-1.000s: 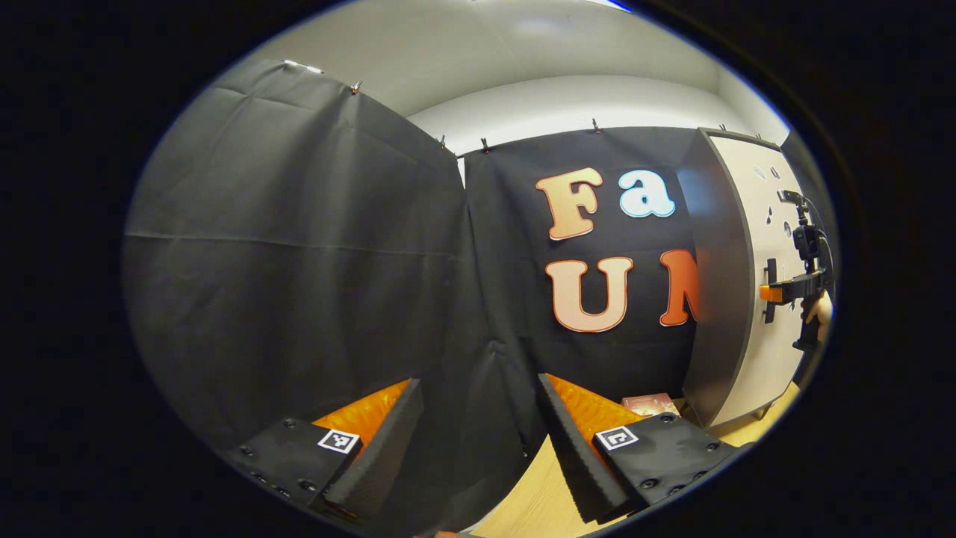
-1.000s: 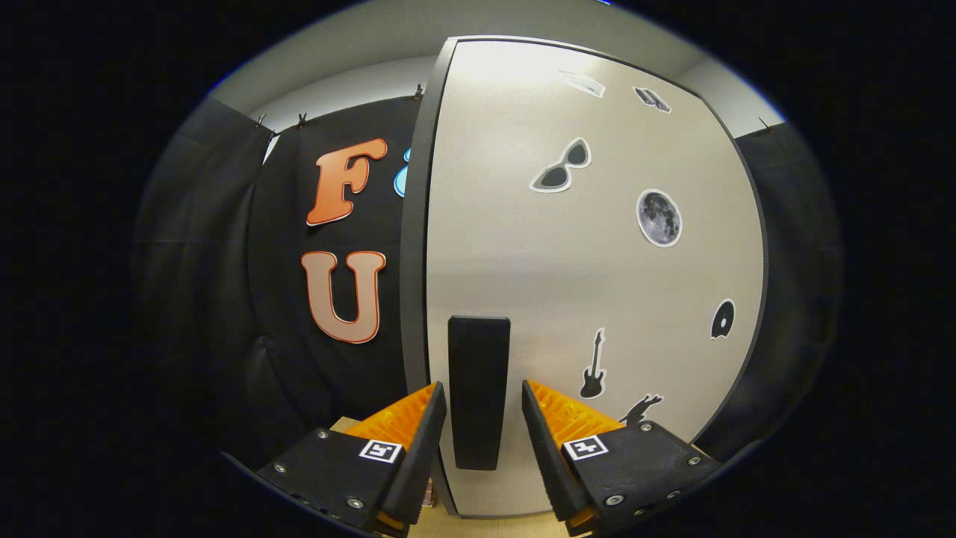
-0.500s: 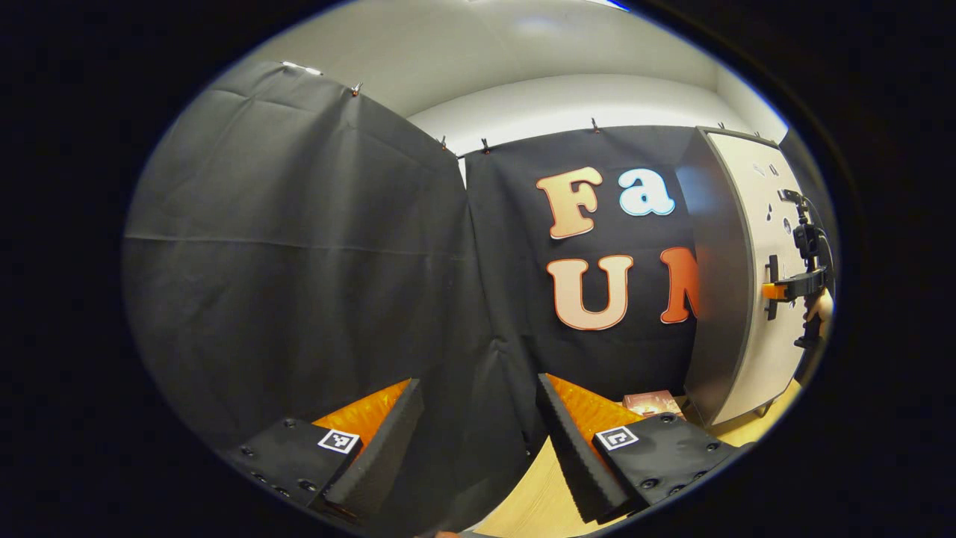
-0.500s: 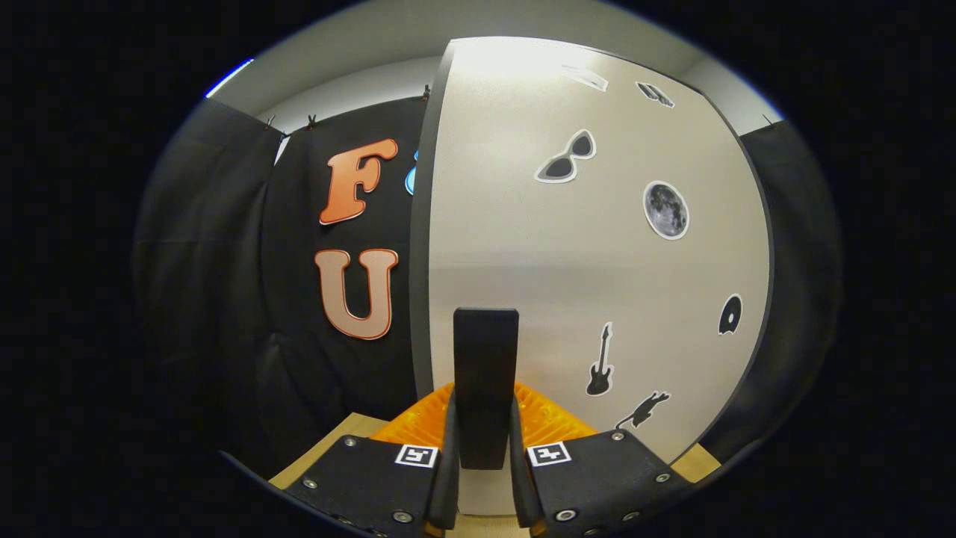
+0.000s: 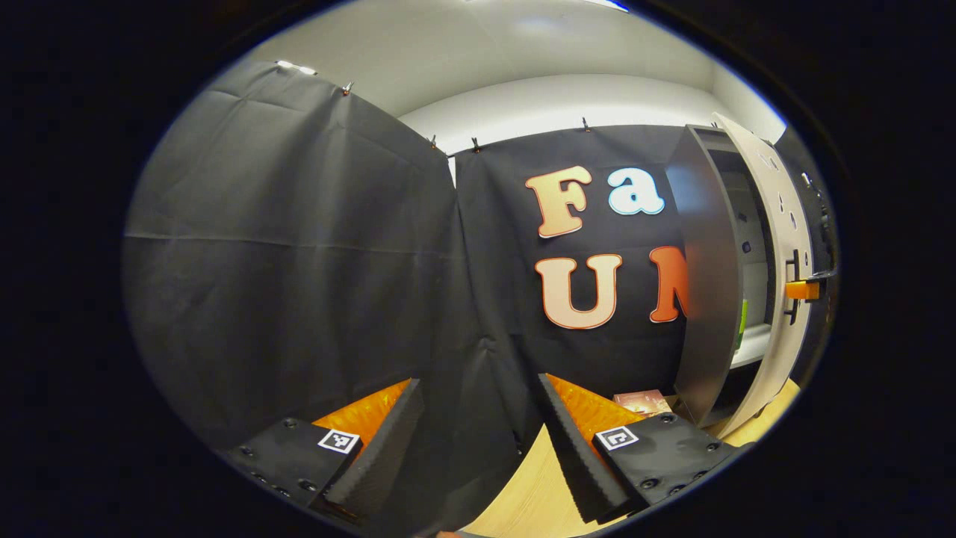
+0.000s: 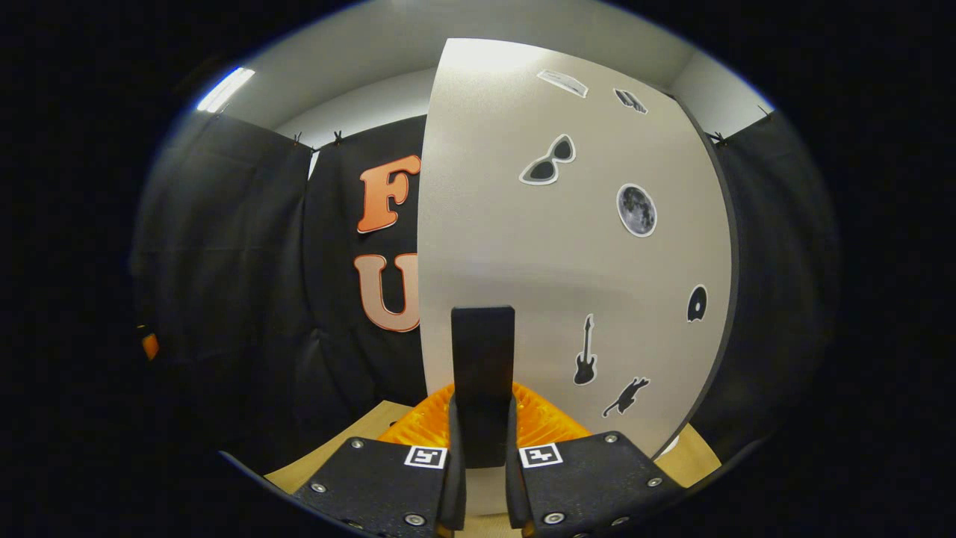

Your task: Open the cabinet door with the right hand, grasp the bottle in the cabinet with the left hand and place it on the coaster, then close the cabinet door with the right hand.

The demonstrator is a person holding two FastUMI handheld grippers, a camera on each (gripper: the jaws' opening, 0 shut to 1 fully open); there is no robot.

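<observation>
The pale cabinet door [image 6: 567, 261], dotted with small stickers, stands partly open. My right gripper [image 6: 484, 463] is shut on its upright black handle [image 6: 483, 351]. From the left gripper view the cabinet [image 5: 706, 299] is at the far right, with the right gripper [image 5: 803, 290] at the door's [image 5: 784, 224] handle. Through the gap a thin green object [image 5: 743, 325], probably the bottle, stands on a white shelf [image 5: 750, 347]; most of it is hidden. A brownish coaster [image 5: 642, 402] lies on the table left of the cabinet's foot. My left gripper [image 5: 478, 448] is open and holds nothing, well left of the cabinet.
Black cloth walls close the booth at the back and left. The light wooden table [image 5: 523, 501] runs under both grippers and shows below the door [image 6: 358, 426]. The open door juts toward the right gripper.
My right gripper closed on the door handle, then pulled; the door has swung out and the cabinet's inside now shows. The left gripper has barely moved.
</observation>
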